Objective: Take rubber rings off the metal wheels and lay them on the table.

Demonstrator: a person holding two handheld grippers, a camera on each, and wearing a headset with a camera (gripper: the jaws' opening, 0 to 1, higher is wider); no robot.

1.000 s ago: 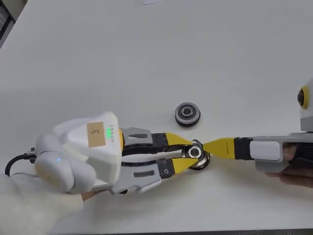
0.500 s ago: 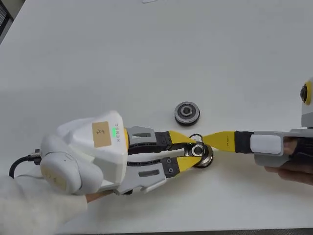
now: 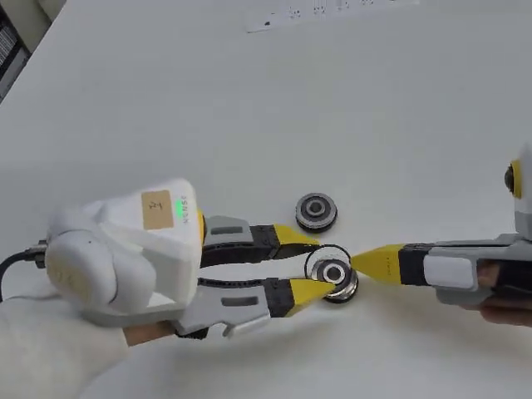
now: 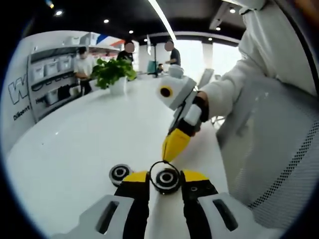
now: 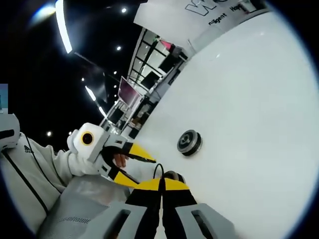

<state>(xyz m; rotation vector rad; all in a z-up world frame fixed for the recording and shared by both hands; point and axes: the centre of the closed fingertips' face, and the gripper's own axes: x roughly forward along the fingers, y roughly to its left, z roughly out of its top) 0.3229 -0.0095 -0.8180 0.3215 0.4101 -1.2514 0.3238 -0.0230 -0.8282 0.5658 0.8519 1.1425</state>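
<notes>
Wheel [image 3: 335, 275] lies flat on the surface [image 3: 249, 125]. Left gripper [image 3: 314, 264]: fingers [image 3: 306, 291] spread, one on each side of the wheel; cannot tell whether they touch it. Right gripper [image 3: 359, 261]: fingers pressed together, pinching the thin black ring [image 3: 308, 263] at its near edge. The ring is part-lifted, a loop tilted over the wheel's top, not yet clear of it. Second wheel [image 3: 317, 211] sits just beyond; its dark rim suggests its ring is on.

Risks, as judged:
- The left fingers do not look clamped, so a pull on the ring may drag or tip the wheel along with it.
- The ring looks stretched. If the pinch slips, it may snap back onto the rim or flick off across the surface.
- A skidding wheel could knock the second wheel.

Safer to clamp the wheel before pulling.
</notes>
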